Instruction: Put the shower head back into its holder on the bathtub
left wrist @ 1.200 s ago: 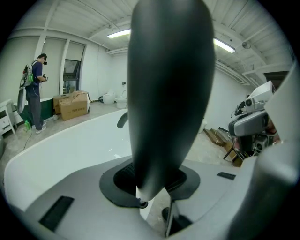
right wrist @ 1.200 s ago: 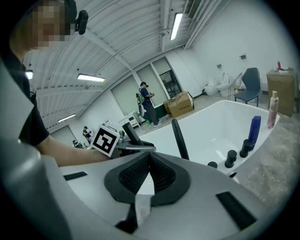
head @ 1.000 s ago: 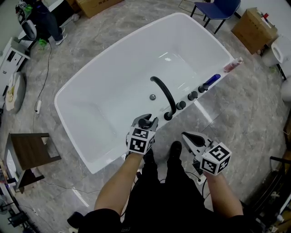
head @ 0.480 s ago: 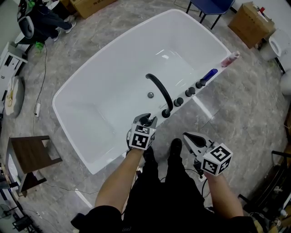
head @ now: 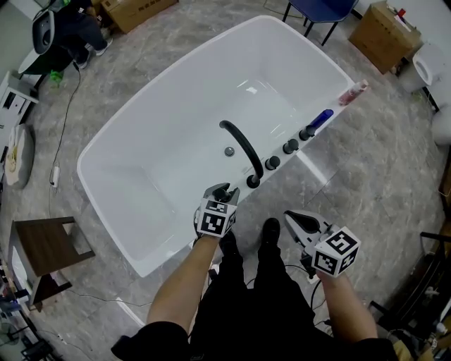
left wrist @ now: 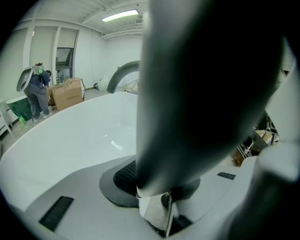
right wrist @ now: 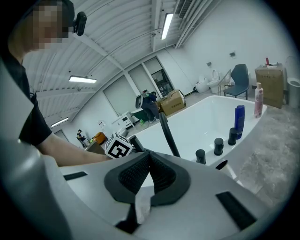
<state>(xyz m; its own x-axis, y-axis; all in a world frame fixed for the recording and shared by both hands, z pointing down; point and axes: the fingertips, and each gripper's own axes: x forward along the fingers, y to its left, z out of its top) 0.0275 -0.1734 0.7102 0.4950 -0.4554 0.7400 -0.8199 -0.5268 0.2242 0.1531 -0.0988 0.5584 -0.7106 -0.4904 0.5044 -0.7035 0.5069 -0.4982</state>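
Note:
The white bathtub (head: pixel 173 248) lies across the head view, with a black arched spout (head: pixel 239 144) and three black knobs (head: pixel 290 147) on its near rim. My left gripper (head: pixel 220 197) hangs just over that rim, left of the spout's base, shut on the dark shower head (head: pixel 223 190). In the left gripper view the shower head (left wrist: pixel 211 93) is a big blurred dark mass against the jaws' pads (left wrist: pixel 126 180). My right gripper (head: pixel 290 215) is outside the tub over the floor. Its pads (right wrist: pixel 149 161) meet with nothing between them. The holder is hidden.
A blue bottle (head: pixel 322 118) and a pink bottle (head: pixel 352 92) stand on the rim past the knobs. A brown stool (head: pixel 46 247) is at the left, cardboard boxes (head: pixel 384 32) and a blue chair (head: pixel 317 10) beyond the tub. A person (head: pixel 67 28) is at the far left.
My left gripper has sunk a little toward the tub's near rim with the shower head still in it. The right gripper has hardly moved.

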